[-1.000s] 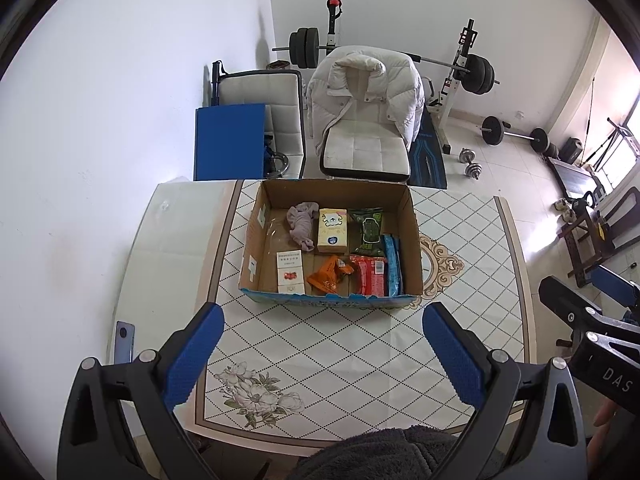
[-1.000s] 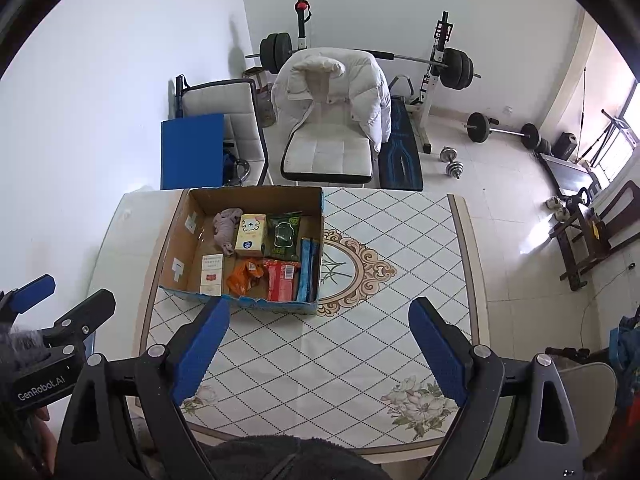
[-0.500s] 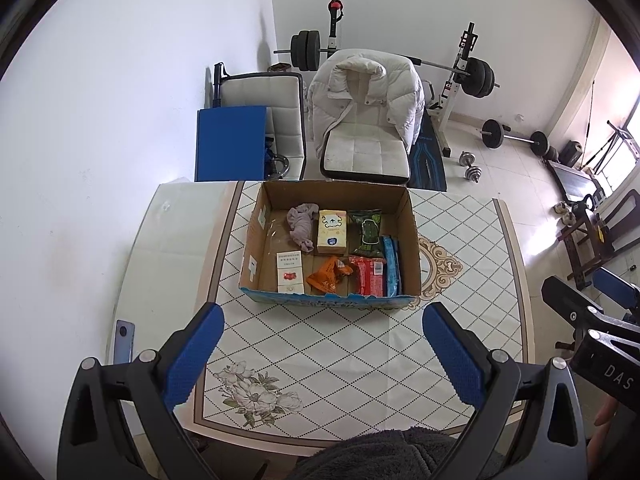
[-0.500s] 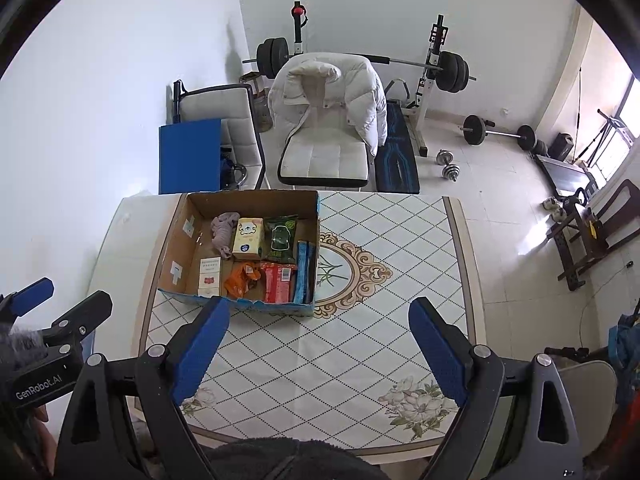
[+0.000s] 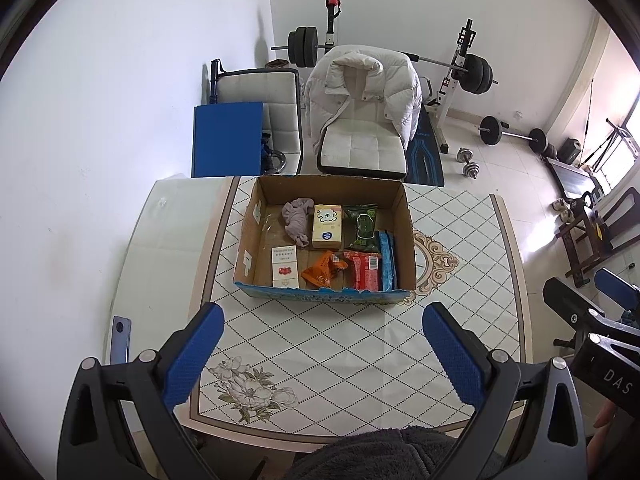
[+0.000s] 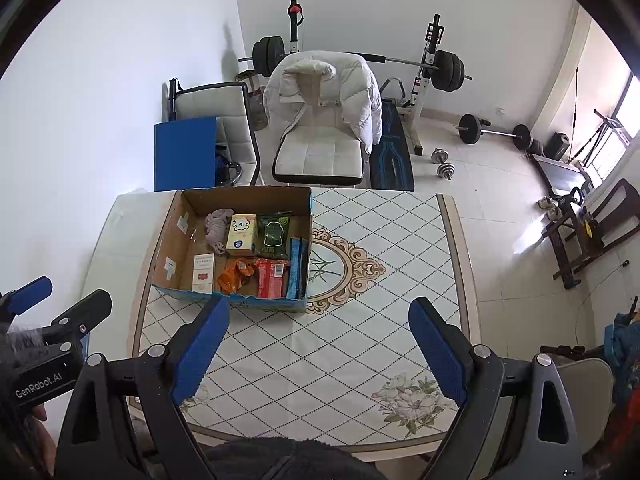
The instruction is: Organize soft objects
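Readable writing: "DAS" on the body of the right tongs (image 5: 592, 344) where they show at the right edge of the left wrist view; "GenRobot.AI" on the body of the left tongs (image 6: 44, 332) at the left edge of the right wrist view. Print on the packets is too small to read.

Left tongs (image 5: 324, 348): released, blue pads wide apart, nothing between them. Right tongs (image 6: 320, 340): likewise released, nothing held.

Cardboard box (image 5: 404, 236) sits open on the bench (image 5: 460, 320), on the far half of the patterned top, toward its left side. Both tongs hover over the near part of the bench, well apart from the box; nothing touches.

Box contents, left wrist view:
- far row: crumpled grey cloth (image 5: 297, 221), yellow carton with a cartoon face (image 5: 327, 227) just beside it, dark green packet (image 5: 362, 228) next along.
- near row: white and red pack (image 5: 285, 266), orange wrapper (image 5: 323, 271), red packet (image 5: 363, 270), blue packet (image 5: 387, 261) standing against the right wall.

In the right wrist view the box (image 6: 172, 236) lies ahead and left of the right tongs; its near blue-printed edge lines up just beyond the left pad.

A phone (image 5: 120, 340) lies at the left edge of the bench. Beyond the bench, a white jacket (image 5: 360, 92) is draped over a chair.
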`<state>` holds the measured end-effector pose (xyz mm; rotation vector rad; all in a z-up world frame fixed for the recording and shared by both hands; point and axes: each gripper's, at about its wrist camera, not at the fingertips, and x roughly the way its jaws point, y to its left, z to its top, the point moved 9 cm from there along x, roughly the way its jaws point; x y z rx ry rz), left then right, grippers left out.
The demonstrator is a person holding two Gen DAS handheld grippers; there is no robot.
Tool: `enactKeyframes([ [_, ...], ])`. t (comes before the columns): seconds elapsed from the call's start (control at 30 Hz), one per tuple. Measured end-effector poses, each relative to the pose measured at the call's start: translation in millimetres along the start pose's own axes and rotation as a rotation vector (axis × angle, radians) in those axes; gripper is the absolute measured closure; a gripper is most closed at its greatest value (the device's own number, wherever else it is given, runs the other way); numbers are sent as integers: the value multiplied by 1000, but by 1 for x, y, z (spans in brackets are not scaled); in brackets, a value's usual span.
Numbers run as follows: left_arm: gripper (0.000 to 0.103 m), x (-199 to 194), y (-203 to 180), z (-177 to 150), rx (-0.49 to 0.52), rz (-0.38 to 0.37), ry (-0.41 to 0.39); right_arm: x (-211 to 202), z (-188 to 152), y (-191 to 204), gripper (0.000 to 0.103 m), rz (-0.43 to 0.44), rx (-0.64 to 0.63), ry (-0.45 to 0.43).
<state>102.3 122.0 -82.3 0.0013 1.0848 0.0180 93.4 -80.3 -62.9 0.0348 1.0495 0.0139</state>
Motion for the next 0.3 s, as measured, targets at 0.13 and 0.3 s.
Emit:
enactKeyframes([
  [0.13, 1, 0, 0, 0, -1, -1, -3, -1, -1, 0, 10, -3, 2, -3],
  [0.3, 1, -2, -2, 1, -7, -4, -12, -1, -1, -1, 10, -6, 4, -5],
])
